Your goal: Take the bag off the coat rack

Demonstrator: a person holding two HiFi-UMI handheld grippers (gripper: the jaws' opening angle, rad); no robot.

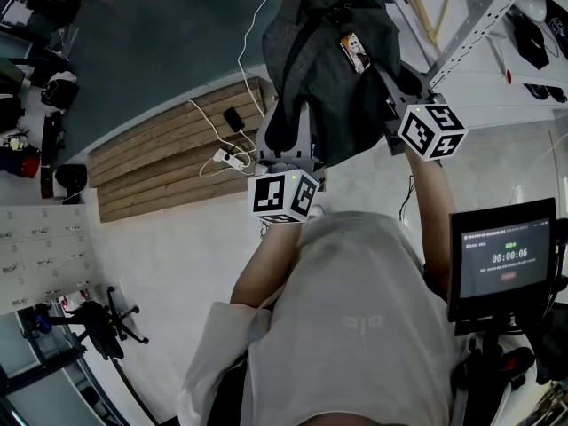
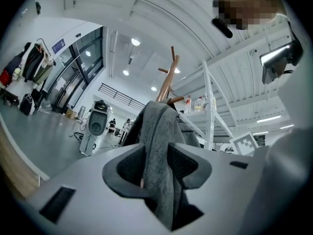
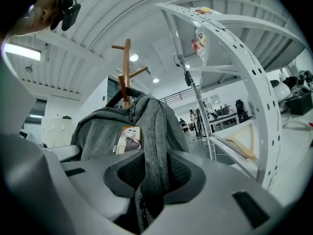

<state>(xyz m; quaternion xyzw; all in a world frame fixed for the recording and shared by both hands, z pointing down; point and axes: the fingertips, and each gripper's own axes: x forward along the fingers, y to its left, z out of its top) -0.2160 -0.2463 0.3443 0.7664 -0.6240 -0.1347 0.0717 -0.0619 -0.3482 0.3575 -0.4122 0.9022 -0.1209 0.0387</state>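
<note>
A grey backpack (image 1: pixel 333 69) hangs from a wooden coat rack (image 3: pixel 126 67), with a picture tag (image 1: pixel 355 51) on its front. My left gripper (image 1: pixel 286 162) is at the bag's lower left. In the left gripper view its pads (image 2: pixel 129 165) pinch a grey strap (image 2: pixel 159 131) that runs up to the rack (image 2: pixel 168 77). My right gripper (image 1: pixel 397 118) is at the bag's right side. In the right gripper view its jaws are closed on the other grey strap (image 3: pixel 155 131), beside the bag's body (image 3: pixel 100 131) and its tag (image 3: pixel 128 138).
A white perforated metal shelf frame (image 1: pixel 479 34) stands just right of the rack, and it arcs close by (image 3: pixel 234 58) with a wooden hanger (image 3: pixel 244 143) on it. A monitor (image 1: pixel 506 260) is at my right. Wooden flooring (image 1: pixel 160 162) with a power strip (image 1: pixel 229 158) lies to the left.
</note>
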